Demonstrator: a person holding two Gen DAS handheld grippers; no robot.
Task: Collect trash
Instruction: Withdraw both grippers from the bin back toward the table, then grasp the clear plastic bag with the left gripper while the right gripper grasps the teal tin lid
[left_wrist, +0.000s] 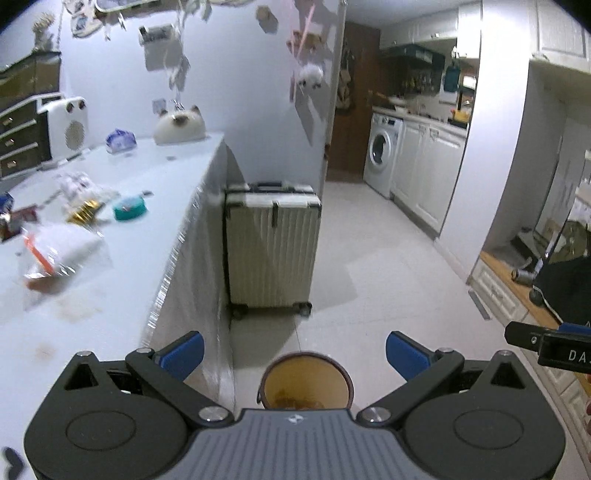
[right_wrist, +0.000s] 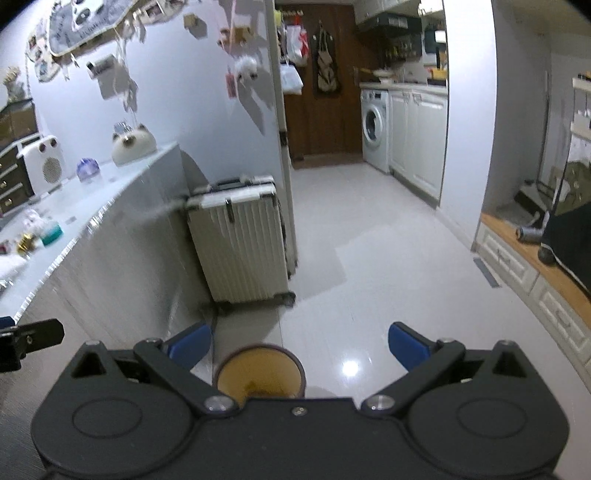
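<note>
**Left wrist view: both grippers hang open over the bin**

Left wrist view, from the left: a white counter (left_wrist: 110, 206) carries the trash (left_wrist: 55, 254), a blurred heap of clear wrappers with orange and gold bits, and a teal tub (left_wrist: 129, 208) just beside it. Further back sit a white heater (left_wrist: 68, 125) and a cat-shaped plush (left_wrist: 180, 125). Past the counter's end a cream suitcase (left_wrist: 271, 247) stands upright on the floor. The left gripper (left_wrist: 294, 354) has its blue fingers wide apart, holding nothing. Below it on the floor stands a round bin (left_wrist: 306, 384), brown-rimmed, with scraps at the bottom.

Right wrist view: the counter (right_wrist: 92, 206) lies far left, the suitcase (right_wrist: 240, 247) beside its end. The right gripper (right_wrist: 300, 345) is likewise spread and empty, with the bin (right_wrist: 258, 373) below, towards its left finger. A washer (right_wrist: 375, 129) stands in the far kitchen.
</note>
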